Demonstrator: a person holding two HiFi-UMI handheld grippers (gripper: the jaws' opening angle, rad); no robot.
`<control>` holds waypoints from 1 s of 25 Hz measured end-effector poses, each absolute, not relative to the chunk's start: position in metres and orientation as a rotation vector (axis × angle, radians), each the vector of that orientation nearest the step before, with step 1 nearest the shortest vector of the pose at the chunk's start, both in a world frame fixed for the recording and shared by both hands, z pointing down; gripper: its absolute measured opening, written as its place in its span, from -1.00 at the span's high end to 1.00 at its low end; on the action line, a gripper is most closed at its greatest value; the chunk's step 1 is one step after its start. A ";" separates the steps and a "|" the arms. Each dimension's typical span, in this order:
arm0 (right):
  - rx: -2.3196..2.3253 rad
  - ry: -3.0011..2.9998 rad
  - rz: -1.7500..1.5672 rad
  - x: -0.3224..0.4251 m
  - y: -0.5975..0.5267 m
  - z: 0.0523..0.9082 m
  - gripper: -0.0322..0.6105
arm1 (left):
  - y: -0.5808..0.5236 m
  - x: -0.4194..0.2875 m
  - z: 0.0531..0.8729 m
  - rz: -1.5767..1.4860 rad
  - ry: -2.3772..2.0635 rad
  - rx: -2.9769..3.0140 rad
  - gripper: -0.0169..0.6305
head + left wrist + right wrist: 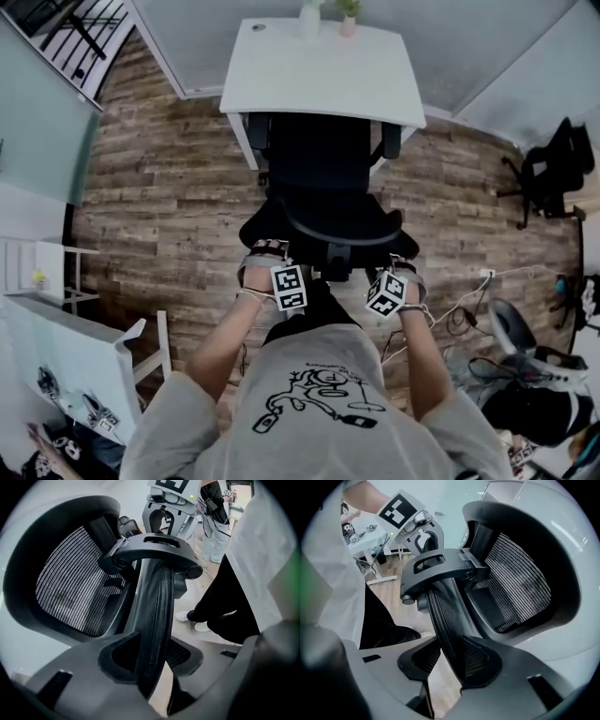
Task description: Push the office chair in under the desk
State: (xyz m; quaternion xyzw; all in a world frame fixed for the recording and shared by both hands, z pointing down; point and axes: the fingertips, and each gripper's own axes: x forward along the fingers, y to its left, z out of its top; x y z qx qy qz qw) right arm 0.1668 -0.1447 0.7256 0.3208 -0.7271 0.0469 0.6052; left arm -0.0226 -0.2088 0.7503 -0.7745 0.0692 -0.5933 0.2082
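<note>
The office chair [323, 187] stands on the wooden floor [169, 206] directly in front of the white desk [246, 141]. The front of its seat is already below the worktop [319, 75], while the backrest [323, 155] and the rear part are outside. The person stands just behind it.

Both grippers hold the mesh headrest [323, 239], one at each end. In the left gripper view the left gripper [154, 667] has its jaws closed on the end of this curved mesh band, and in the right gripper view the right gripper [450, 665] is clamped on the other end in the same way.

I judge that the chair is rather heavy but rolls easily on its castors, so it needs a steady push and no lifting. The headrest seems the weak point. It sits on a pivoting bracket [150, 555] and its mesh is soft, so it may tilt or give way before the chair moves. The stiff frame of the backrest would probably be a firmer place to push. Equal force on both sides should keep the chair straight, and the armrests [391, 141] may meet the edge of the worktop.
</note>
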 end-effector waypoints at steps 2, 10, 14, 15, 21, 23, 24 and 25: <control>0.742 -1.681 0.109 0.170 -0.152 0.726 0.44 | -0.216 -0.020 0.750 -1.649 0.193 -2.155 0.50; 0.747 -1.694 0.103 0.179 -0.182 0.724 0.44 | -0.246 -0.010 0.748 -1.645 0.202 -2.157 0.50; 0.749 -1.700 0.101 0.183 -0.199 0.724 0.44 | -0.261 -0.006 0.748 -1.647 0.206 -2.156 0.49; 0.748 -1.699 0.099 0.184 -0.203 0.723 0.44 | -0.265 -0.005 0.748 -1.645 0.207 -2.157 0.49; 0.740 -1.706 0.095 0.193 -0.224 0.724 0.44 | -0.284 0.003 0.748 -1.650 0.204 -2.162 0.50; 0.740 -1.711 0.091 0.194 -0.232 0.723 0.44 | -0.292 0.005 0.748 -1.656 0.207 -2.164 0.49; 0.739 -1.714 0.090 0.194 -0.236 0.723 0.44 | -0.295 0.005 0.747 -1.659 0.208 -2.164 0.50; 0.736 -1.717 0.090 0.194 -0.240 0.722 0.44 | -0.299 0.005 0.747 -1.663 0.209 -2.166 0.49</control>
